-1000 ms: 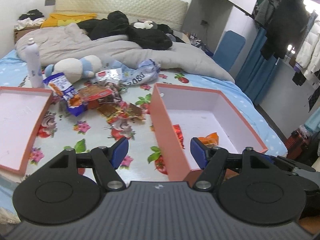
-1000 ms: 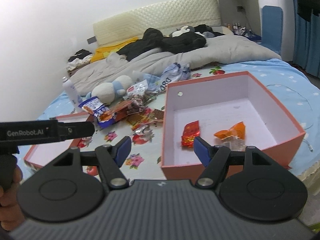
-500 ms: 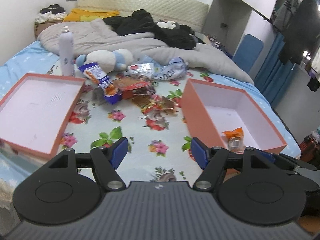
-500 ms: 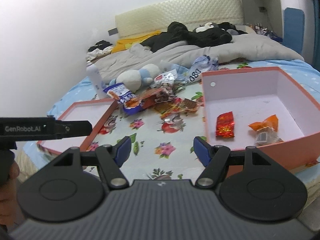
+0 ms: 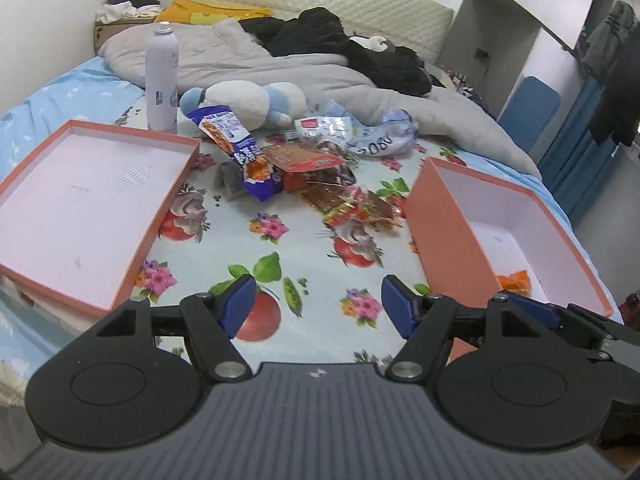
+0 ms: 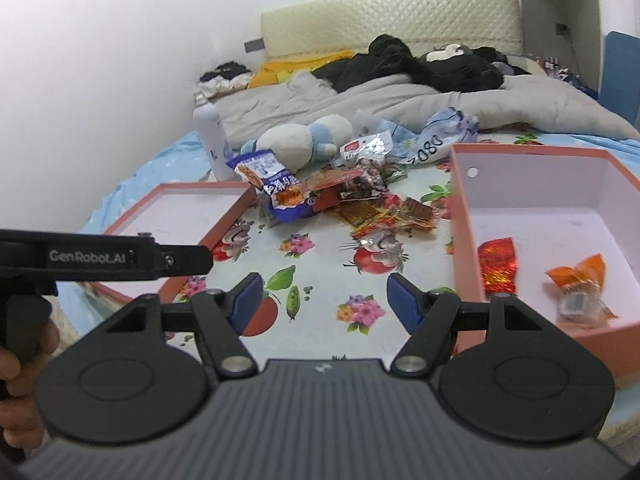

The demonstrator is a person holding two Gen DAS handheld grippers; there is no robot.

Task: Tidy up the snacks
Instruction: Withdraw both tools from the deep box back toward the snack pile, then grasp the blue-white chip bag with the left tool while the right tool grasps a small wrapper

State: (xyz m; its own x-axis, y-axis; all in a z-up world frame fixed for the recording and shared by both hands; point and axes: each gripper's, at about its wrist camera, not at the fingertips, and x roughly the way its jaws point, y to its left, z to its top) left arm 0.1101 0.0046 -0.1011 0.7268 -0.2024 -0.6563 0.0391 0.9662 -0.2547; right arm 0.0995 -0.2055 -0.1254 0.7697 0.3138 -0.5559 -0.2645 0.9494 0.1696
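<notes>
snacks pile (image 5: 316,176) sits mid-bed on the floral sheet (image 5: 288,256), between the shallow lid (image 5: 80,196) on the left and the deep box (image 6: 560,216) on the right. box holds a red packet (image 6: 497,266) and an orange packet (image 6: 580,284), maybe candy. left tool (image 5: 314,306) spread, nothing between its fingers. right tool (image 6: 324,300) spread too, empty, above the sheet.

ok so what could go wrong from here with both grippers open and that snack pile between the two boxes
1. The snack pile overlaps loosely, so a pinch may lift two packets or drag neighbours.
2. The spray can stands upright by the pile; a sweep could topple it.
3. The deep box has a tall wall, which the right gripper might clip.
</notes>
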